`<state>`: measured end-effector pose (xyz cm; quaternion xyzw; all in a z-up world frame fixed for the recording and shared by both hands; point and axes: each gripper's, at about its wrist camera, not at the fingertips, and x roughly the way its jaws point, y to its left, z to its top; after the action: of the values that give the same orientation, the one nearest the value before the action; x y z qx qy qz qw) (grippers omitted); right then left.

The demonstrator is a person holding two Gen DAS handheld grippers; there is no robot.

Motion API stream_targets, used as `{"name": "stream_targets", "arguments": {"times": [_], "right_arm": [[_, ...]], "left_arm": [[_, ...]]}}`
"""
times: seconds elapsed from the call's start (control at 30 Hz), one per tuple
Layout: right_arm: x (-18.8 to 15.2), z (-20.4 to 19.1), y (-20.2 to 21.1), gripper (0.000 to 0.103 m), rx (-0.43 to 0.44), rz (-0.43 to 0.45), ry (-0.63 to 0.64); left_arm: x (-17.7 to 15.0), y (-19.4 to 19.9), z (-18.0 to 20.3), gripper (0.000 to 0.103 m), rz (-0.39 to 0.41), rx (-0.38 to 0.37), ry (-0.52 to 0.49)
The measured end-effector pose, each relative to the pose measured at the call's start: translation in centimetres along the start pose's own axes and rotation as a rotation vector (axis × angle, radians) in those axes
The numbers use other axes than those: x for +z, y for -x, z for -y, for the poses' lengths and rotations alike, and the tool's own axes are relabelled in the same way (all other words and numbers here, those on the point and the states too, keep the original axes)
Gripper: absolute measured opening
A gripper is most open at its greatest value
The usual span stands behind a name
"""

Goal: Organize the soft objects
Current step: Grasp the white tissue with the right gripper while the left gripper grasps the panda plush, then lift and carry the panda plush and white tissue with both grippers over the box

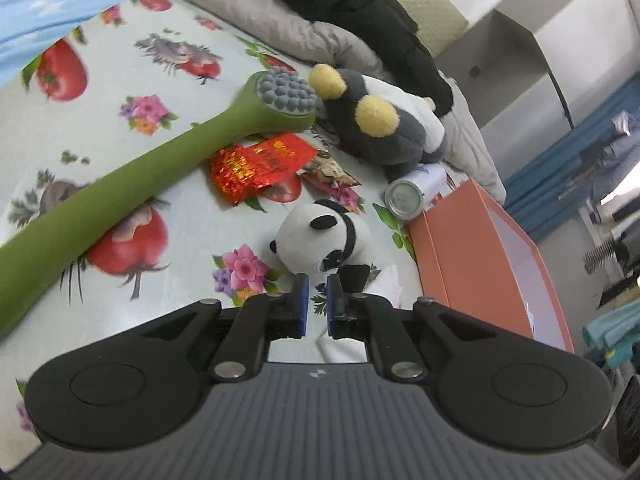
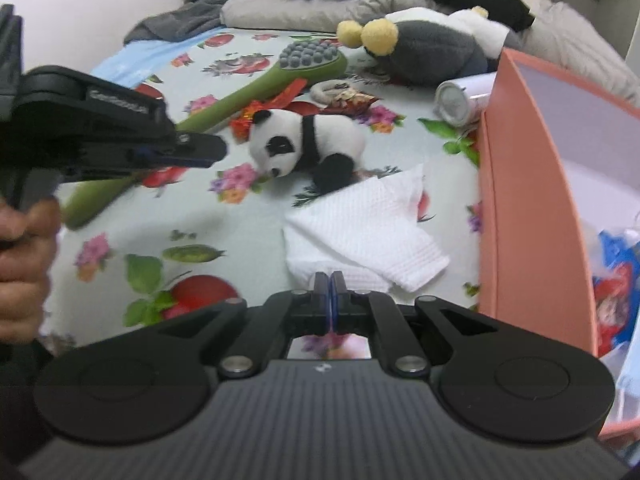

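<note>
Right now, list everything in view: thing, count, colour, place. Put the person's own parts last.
panda plush: 1, black and white, middle of the bed
grey plush: 1, grey and white with yellow pompoms, far end by the pillow
massage hammer: 1, green with grey studded head, lying diagonally left of the panda
white cloth: 1, white, folded, beside the box
red packet: 1, red and gold, by the hammer's head
can: 1, silver-white, lying on its side against the box
box: 1, orange, open, right edge of the bed
bedsheet: 1, pale with fruit and flower print
pillow: 1, grey, far end
left gripper: 1, black, shut, empty
right gripper: 1, black, shut, empty
hand: 1, gripping the left gripper's handle
</note>
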<state>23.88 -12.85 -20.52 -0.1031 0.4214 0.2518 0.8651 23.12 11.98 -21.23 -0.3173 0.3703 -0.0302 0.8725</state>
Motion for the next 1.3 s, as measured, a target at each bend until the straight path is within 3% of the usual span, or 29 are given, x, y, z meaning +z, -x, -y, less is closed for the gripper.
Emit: {"name": "stream_targets", "arguments": {"times": [0.03,0.13,0.2,0.23,0.3,0.33,0.63,0.8,0.87,1.0,1.13,1.3], "right_arm": [[0.0,-0.1,0.2,0.006,0.000,0.003,-0.002],[0.4,0.3,0.1,0.008,-0.003,0.005,-0.034],[0.7,0.8,-0.1,0.014,0.008,0.013,-0.065],[0.9,1.0,-0.3,0.034,0.008,0.016,-0.074],[1.3,1.2,-0.8,0.061,-0.005,0.031,-0.076],[1.5,1.3,-1.2,0.065,-0.010,0.035,-0.073],[1.9,2.1,-6.1,0.064,0.012,-0.034,-0.057],[1.6,1.4,-6.6,0.064,-0.008,-0.007,0.030],[1.7,1.4,-6.6,0.057,-0.011,-0.001,0.042],[1.6,1.3,-6.3,0.022,-0.002,0.008,0.054],[1.1,1.2,-5.5,0.018,0.006,0.013,0.047],[-0.2,0.6,-4.1,0.017,0.020,0.017,0.049]], "left_arm": [[0.2,-0.1,0.2,0.012,-0.006,0.000,-0.015],[1.0,-0.8,0.5,0.050,-0.009,0.015,-0.043],[1.6,-1.1,0.8,0.056,0.005,0.024,-0.069],[1.9,-1.4,0.9,0.056,0.001,0.029,-0.084],[2.4,-2.2,0.9,0.061,-0.008,0.034,-0.103],[2.7,-2.6,0.9,0.063,-0.015,0.038,-0.111],[4.1,-6.8,0.9,0.074,-0.081,0.037,-0.241],[3.9,-8.7,1.1,0.075,-0.118,0.039,-0.305],[3.7,-9.0,1.2,0.073,-0.112,0.073,-0.321],[3.1,-8.9,1.4,0.057,-0.118,0.062,-0.331],[2.1,-7.8,2.4,0.056,-0.089,0.132,-0.376],[1.0,-5.4,1.8,0.056,-0.066,0.191,-0.271]]}}
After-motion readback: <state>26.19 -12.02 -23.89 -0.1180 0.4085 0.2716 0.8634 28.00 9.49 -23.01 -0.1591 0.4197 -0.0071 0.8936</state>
